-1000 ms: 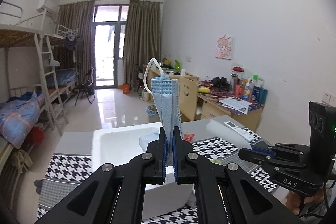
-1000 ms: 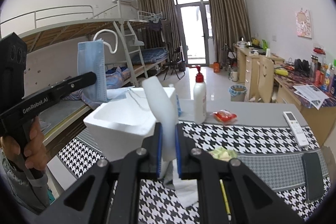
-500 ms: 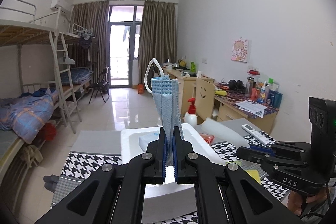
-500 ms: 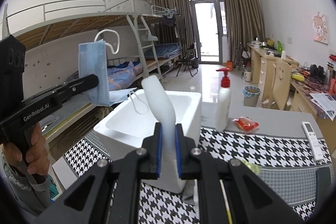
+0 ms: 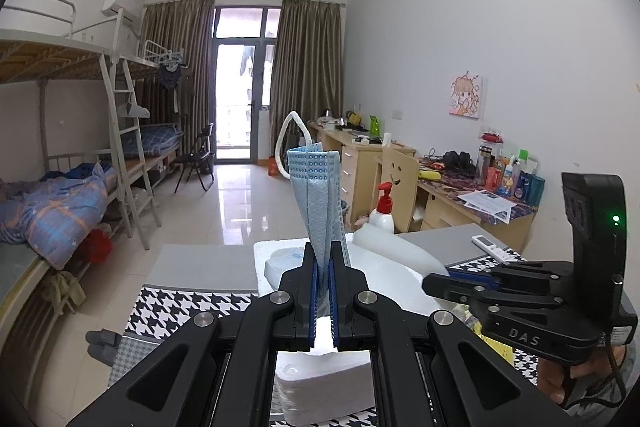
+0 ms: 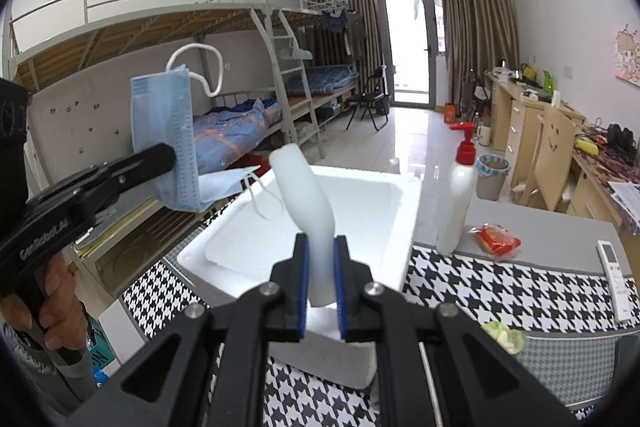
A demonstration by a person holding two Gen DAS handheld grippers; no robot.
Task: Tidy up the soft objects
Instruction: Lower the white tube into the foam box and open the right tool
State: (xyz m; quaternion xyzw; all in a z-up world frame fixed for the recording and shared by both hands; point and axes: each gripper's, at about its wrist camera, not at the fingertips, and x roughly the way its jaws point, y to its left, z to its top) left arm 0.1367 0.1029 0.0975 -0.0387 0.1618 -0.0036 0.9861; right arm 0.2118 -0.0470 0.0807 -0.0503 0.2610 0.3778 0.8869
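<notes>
- left gripper (image 5: pixel 324 291): jaws clamped on folded blue face mask (image 5: pixel 318 195), held above white foam box (image 6: pixel 360 203); mask's long axis stands upright, ear loop at top.
- right gripper (image 6: pixel 320 287): jaws clamped on white foam strip (image 6: pixel 308 195), long axis rising away from the jaws w/ tip leaning left, over the box.
- risk: both soft, thin grips; strip could bend and slip, or mask loop snag the box rim on release.
- second mask probably draped on box's far-left rim (image 6: pixel 224 183), hard to tell.
- pump bottle (image 6: pixel 456 203) just beside box; a swing could tip it.
</notes>
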